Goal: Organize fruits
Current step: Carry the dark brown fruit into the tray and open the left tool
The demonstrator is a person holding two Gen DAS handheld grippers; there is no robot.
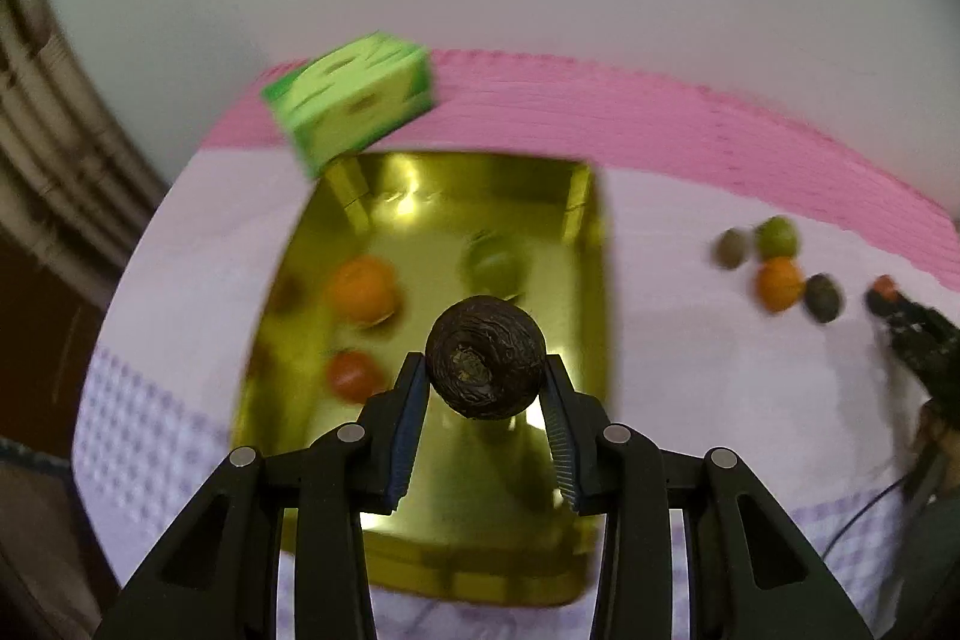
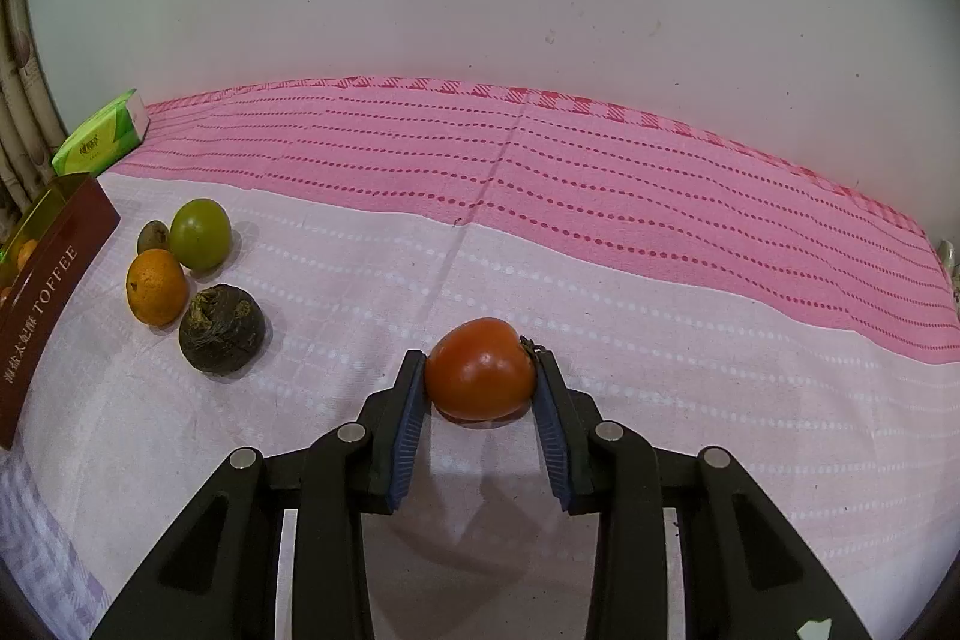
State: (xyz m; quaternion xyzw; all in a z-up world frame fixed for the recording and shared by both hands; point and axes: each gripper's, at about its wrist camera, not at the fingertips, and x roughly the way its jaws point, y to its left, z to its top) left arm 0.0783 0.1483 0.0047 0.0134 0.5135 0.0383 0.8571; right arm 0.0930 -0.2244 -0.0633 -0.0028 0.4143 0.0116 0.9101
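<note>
My left gripper (image 1: 485, 370) is shut on a dark wrinkled round fruit (image 1: 485, 365) and holds it above the gold tray (image 1: 591, 244). In the tray lie an orange (image 1: 363, 289), a red fruit (image 1: 354, 375) and a green fruit (image 1: 495, 259), all blurred. My right gripper (image 2: 480, 379) is shut on a red-orange persimmon-like fruit (image 2: 480, 376) that rests on the cloth. To its left lie a dark wrinkled fruit (image 2: 221, 328), an orange (image 2: 156, 286), a green fruit (image 2: 200, 233) and a small brown fruit (image 2: 152, 237).
A green tissue pack (image 1: 351, 100) lies behind the tray and also shows in the right wrist view (image 2: 99, 139). The tray's brown side wall reads TOFFEE (image 2: 48, 304). The table has a pink and white cloth (image 2: 540, 172) against a white wall.
</note>
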